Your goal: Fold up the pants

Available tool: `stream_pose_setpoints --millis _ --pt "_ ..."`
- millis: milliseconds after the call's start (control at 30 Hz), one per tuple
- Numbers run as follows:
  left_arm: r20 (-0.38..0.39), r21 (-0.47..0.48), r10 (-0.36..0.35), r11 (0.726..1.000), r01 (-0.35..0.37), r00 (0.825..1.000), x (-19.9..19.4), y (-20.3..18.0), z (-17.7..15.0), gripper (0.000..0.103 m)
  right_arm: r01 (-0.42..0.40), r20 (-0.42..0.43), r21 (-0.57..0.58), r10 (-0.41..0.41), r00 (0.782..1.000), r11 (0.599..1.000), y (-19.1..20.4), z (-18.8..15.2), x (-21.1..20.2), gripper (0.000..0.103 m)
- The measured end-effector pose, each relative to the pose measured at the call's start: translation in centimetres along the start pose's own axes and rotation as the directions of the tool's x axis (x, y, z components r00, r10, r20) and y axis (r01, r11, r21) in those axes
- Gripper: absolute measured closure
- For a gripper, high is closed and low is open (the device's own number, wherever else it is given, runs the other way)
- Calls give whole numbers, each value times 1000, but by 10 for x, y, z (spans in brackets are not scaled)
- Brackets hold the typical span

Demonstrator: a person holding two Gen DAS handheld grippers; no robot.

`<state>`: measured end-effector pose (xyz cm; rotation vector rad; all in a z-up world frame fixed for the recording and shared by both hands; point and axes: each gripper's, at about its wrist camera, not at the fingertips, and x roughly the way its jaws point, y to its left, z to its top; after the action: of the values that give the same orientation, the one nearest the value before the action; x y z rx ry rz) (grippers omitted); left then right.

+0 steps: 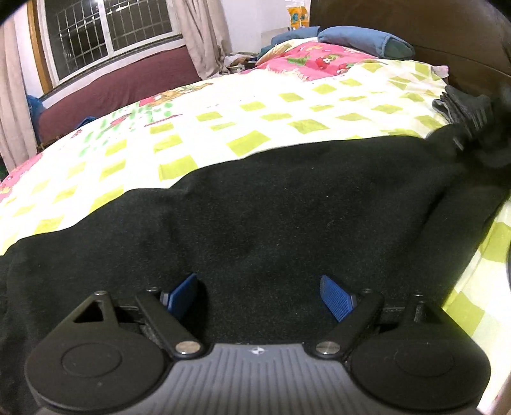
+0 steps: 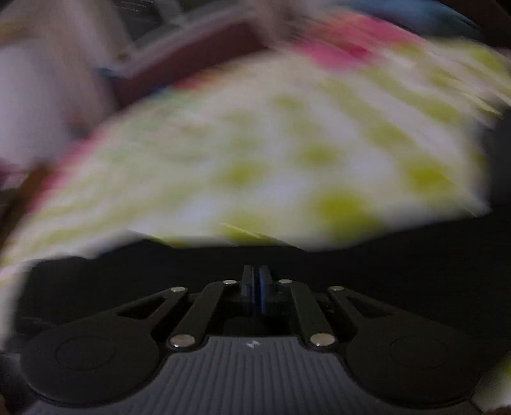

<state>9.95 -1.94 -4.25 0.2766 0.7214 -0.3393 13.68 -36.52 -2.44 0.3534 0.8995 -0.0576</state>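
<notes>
Black pants (image 1: 271, 207) lie spread across the bed in the left wrist view, reaching from the lower left to a bunched end at the upper right (image 1: 479, 140). My left gripper (image 1: 260, 295) is open just over the near part of the pants, its blue pads (image 1: 338, 298) wide apart with nothing between them. In the right wrist view, which is heavily blurred, the pants (image 2: 399, 265) are a dark band across the frame. My right gripper (image 2: 256, 281) has its pads pressed together over the dark cloth; whether cloth is pinched between them is not clear.
The bed has a white sheet with green squares (image 1: 255, 121). A pink patterned blanket (image 1: 306, 60) and blue pillows (image 1: 364, 40) lie at the far end by a dark headboard (image 1: 447, 32). A maroon bench (image 1: 121, 89) stands under the window (image 1: 105, 28).
</notes>
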Motion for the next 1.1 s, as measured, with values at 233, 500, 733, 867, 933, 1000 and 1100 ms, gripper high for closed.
stream_pose_setpoints --millis 233,500,733,867,933,1000,1100 --pt "-10 22 54 998 -54 999 -4 -7 6 5 -54 133 57 46 990 997 -6 16 -30 93" --pt "-3 60 80 995 -80 997 -5 -13 3 5 -72 -10 44 72 997 996 25 31 53 103" --pt "6 59 73 996 -74 997 -5 -8 1 4 -61 94 76 53 994 995 16 45 24 93" --pt "20 64 70 995 -71 997 -8 -8 2 5 -93 91 162 79 993 982 -4 19 -15 93" --pt "29 61 69 996 -71 997 -12 -8 4 5 -117 75 233 102 992 966 -21 6 -29 92" --pt "39 57 61 996 -63 997 -15 -8 8 5 -163 43 302 158 987 939 -35 -8 -46 83" --pt "44 55 35 998 -37 998 -16 -14 16 5 -223 -14 374 246 969 900 -44 -30 -54 60"
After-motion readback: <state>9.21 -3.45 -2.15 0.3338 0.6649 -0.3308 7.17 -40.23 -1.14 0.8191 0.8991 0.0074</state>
